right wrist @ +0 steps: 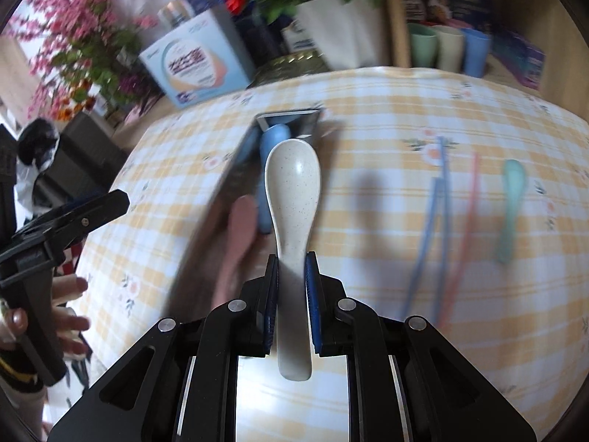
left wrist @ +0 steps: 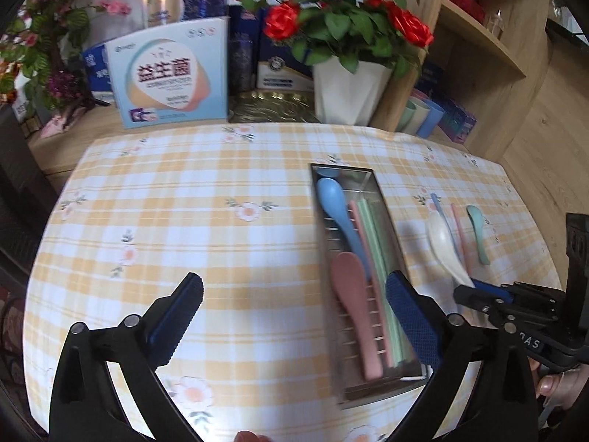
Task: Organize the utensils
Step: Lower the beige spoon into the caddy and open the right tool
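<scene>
My right gripper (right wrist: 291, 287) pinches the white spoon (right wrist: 292, 199) by its handle, bowl pointing forward, its long axis roughly along the steel utensil tray (left wrist: 379, 199) lying just ahead and to the left. My left gripper (left wrist: 294, 305) stands spread wide and empty over the tray's near end. Inside the tray: blue spoon (left wrist: 337, 210), pink spoon (left wrist: 353, 305), chopsticks; on the tablecloth (left wrist: 184, 191) to the right: blue chopsticks (right wrist: 441, 191), pink chopstick (right wrist: 469, 206), green spoon (right wrist: 511, 199).

Right claw (right wrist: 291, 263) at 6 o'clock, pads clamped on the handle of a white spoon (right wrist: 292, 184), bowl pointing toward 12. Beneath and beyond the spoon, a metal tray (right wrist: 287, 118) holding a blue spoon (right wrist: 274, 138) and a pink spoon (right wrist: 239, 228). On the checked worktop (right wrist: 368, 202) at 3 o'clock: blue chopsticks (right wrist: 440, 199), one pink stick (right wrist: 469, 202), a green spoon (right wrist: 511, 199), lying apart. Left claw (right wrist: 92, 210) at 9 o'clock, a hand (right wrist: 70, 316) under it.
</scene>
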`<action>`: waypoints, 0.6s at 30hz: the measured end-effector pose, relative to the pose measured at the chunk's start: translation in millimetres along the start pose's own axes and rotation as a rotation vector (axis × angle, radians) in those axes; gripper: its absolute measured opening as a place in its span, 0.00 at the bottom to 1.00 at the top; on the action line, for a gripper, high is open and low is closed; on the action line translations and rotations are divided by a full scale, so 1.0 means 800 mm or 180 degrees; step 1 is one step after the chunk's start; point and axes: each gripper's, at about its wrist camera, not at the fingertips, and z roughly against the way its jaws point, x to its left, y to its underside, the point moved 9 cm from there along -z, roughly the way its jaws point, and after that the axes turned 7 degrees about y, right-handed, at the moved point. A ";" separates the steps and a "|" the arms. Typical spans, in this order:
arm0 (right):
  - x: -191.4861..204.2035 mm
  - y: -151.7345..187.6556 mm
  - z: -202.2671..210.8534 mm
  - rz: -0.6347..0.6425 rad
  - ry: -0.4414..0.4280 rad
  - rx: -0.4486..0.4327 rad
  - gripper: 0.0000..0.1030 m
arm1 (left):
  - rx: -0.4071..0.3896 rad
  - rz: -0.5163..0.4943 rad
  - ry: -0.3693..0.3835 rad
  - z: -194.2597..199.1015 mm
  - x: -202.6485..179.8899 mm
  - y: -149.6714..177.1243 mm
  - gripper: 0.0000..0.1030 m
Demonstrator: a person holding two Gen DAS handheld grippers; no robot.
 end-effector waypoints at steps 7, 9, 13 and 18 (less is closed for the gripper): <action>0.052 0.004 -0.035 0.0078 0.0004 0.0279 0.15 | -0.0091 0.0168 0.0005 0.020 0.030 0.017 0.94; 0.059 0.006 -0.045 0.0051 0.0024 0.0367 0.15 | -0.0103 0.0205 -0.0007 0.023 0.036 0.021 0.94; 0.063 0.009 -0.056 0.0009 0.0052 0.0454 0.15 | -0.0127 0.0291 -0.0036 0.029 0.048 0.028 0.94; 0.065 0.009 -0.058 0.0019 0.0090 0.0472 0.15 | -0.0160 0.0374 -0.0022 0.031 0.057 0.029 0.94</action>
